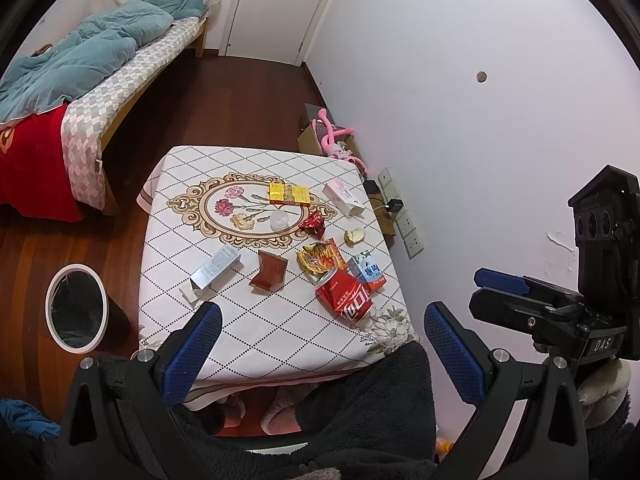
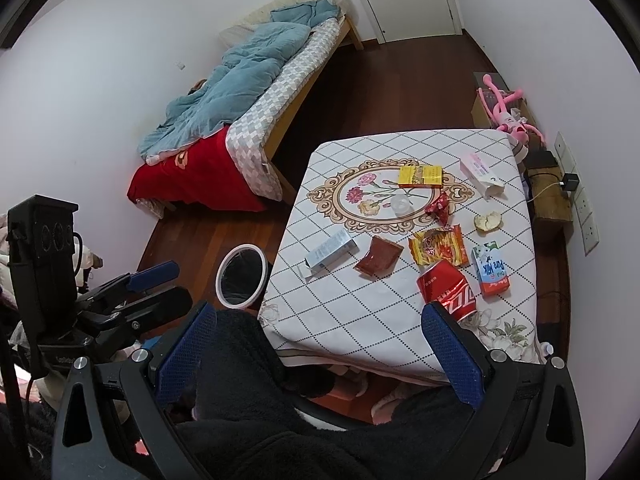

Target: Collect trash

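Trash lies on a small table with a diamond-pattern cloth [image 1: 256, 320] [image 2: 360, 320]: a crushed red cola can [image 1: 346, 294] [image 2: 446, 284], a milk carton [image 1: 368, 270] [image 2: 492, 270], a yellow snack wrapper [image 1: 320, 258] [image 2: 438, 246], a brown sachet [image 1: 268, 274] [image 2: 376, 258], a silver-blue box [image 1: 214, 270] [image 2: 330, 252], a red foil wrapper [image 1: 314, 224], a fruit peel [image 1: 355, 235], a yellow box [image 1: 289, 194] and a white box [image 1: 344, 198]. A white-rimmed bin with a black liner [image 1: 76, 306] [image 2: 242, 276] stands left of the table. My left gripper [image 1: 320, 344] and right gripper [image 2: 316, 344] are open and empty, held above the table's near edge.
A bed with a blue quilt [image 1: 80, 60] [image 2: 240, 92] stands at the left. A door [image 1: 280, 4] is at the back. A cardboard box with a pink toy [image 1: 332, 136] sits against the right wall, near the wall sockets [image 1: 400, 210]. The floor is dark wood.
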The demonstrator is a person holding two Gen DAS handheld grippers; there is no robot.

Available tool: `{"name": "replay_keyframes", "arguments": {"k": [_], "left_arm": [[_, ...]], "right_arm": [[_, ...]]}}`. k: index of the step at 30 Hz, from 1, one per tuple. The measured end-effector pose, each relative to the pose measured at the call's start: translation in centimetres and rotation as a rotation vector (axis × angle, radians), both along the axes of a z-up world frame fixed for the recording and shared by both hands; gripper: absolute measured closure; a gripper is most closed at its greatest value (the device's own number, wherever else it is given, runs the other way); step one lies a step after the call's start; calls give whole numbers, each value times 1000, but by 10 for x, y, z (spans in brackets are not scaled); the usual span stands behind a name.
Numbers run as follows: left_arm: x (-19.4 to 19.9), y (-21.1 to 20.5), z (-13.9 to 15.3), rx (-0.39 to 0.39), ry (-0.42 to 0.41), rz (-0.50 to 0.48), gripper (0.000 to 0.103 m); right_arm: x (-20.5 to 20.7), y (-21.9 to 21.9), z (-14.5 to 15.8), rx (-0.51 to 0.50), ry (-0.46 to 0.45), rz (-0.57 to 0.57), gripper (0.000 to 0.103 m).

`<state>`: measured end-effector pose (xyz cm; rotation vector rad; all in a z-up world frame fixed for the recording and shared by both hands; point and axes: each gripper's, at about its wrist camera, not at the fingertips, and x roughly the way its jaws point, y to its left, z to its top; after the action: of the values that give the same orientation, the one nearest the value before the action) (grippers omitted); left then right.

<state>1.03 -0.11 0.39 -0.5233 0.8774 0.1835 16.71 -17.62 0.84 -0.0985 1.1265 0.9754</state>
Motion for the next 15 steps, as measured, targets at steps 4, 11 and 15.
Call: {"name": "replay_keyframes", "arguments": {"k": [4, 11, 15], "left_arm": [[-1, 0, 0, 1, -1, -1, 0], [1, -1, 1, 0, -4, -6, 0], [-1, 0, 0, -3, -5, -10, 0]], "right_arm": [[0, 0, 1, 0, -4, -2, 0], [1, -1, 1, -2, -5, -3, 0], [2, -3, 1, -1, -5, -4, 0]]}}
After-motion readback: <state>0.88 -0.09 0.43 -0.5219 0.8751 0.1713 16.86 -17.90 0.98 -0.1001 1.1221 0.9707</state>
